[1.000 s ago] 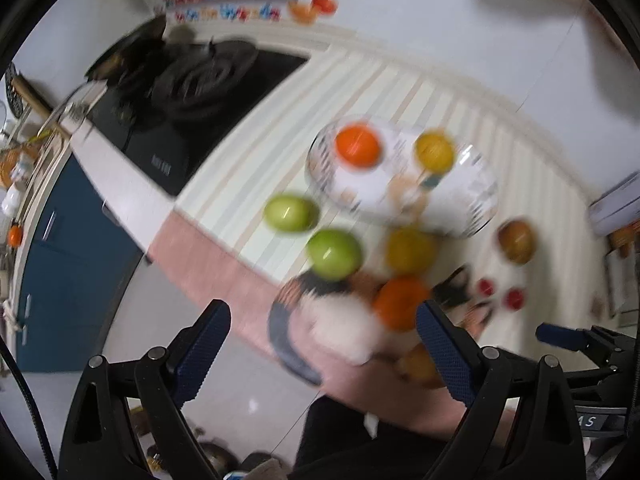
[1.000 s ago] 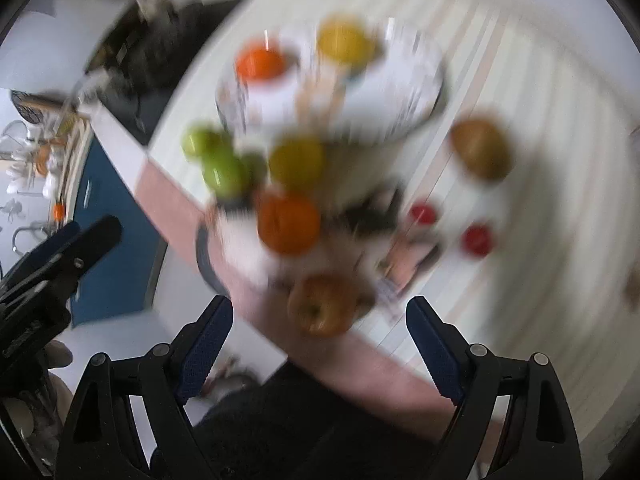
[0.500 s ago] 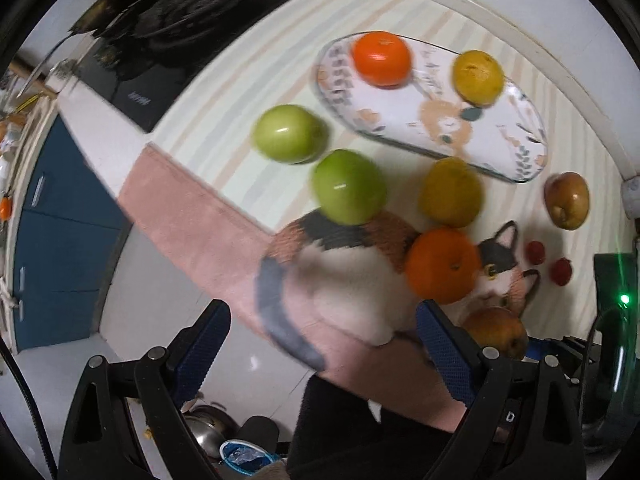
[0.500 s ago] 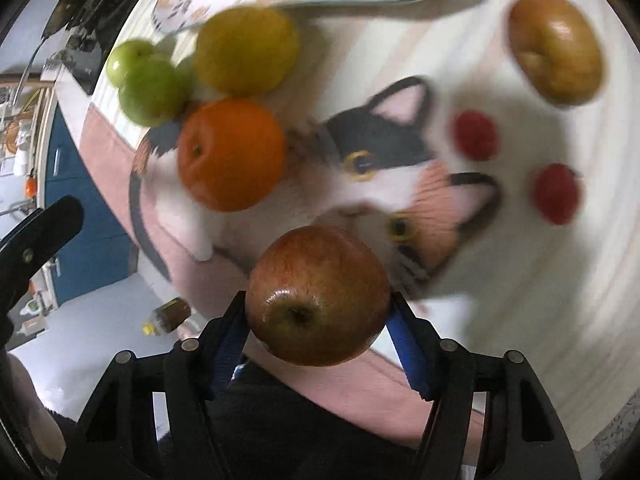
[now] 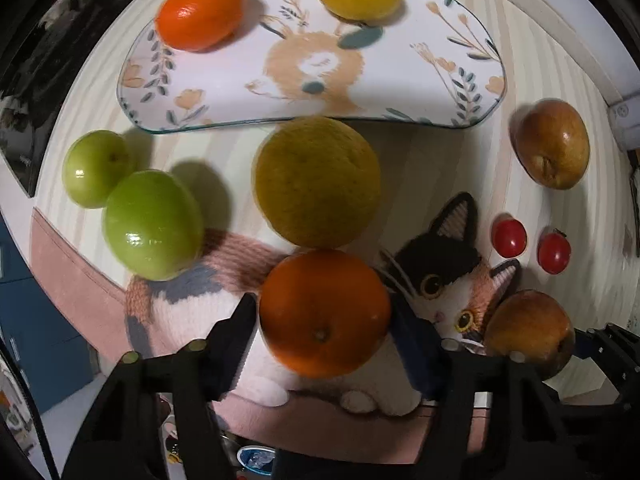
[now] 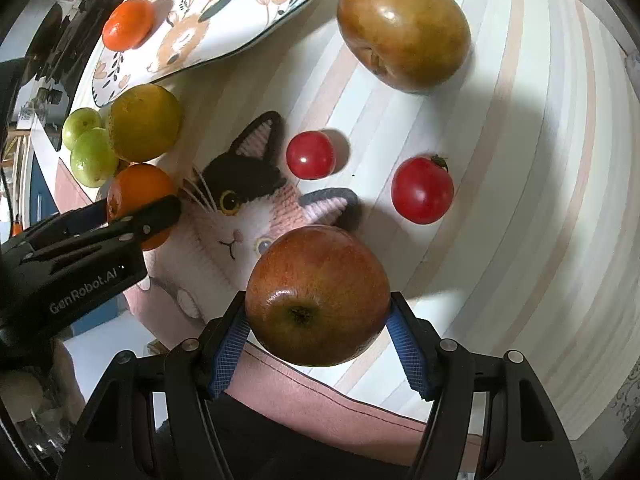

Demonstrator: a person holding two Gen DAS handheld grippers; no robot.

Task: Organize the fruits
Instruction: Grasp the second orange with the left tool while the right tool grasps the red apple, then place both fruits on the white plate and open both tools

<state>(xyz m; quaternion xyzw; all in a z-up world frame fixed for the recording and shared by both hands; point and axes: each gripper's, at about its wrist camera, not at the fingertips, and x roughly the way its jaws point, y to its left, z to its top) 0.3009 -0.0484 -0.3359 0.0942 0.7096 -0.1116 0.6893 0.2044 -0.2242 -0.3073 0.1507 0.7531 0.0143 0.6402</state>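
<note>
Left wrist: left gripper (image 5: 324, 316) clamped on the orange (image 5: 324, 314), over the cat mat (image 5: 448, 280), just below the plate (image 5: 312, 68). Right wrist: right gripper (image 6: 318, 320) clamped on the red apple (image 6: 317, 296), near two tomatoes (image 6: 422, 190).

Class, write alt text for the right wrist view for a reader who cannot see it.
The right gripper clamps a red apple above a cat-print mat. Two red tomatoes and a brownish apple lie beyond; the left gripper grips an orange.
</note>
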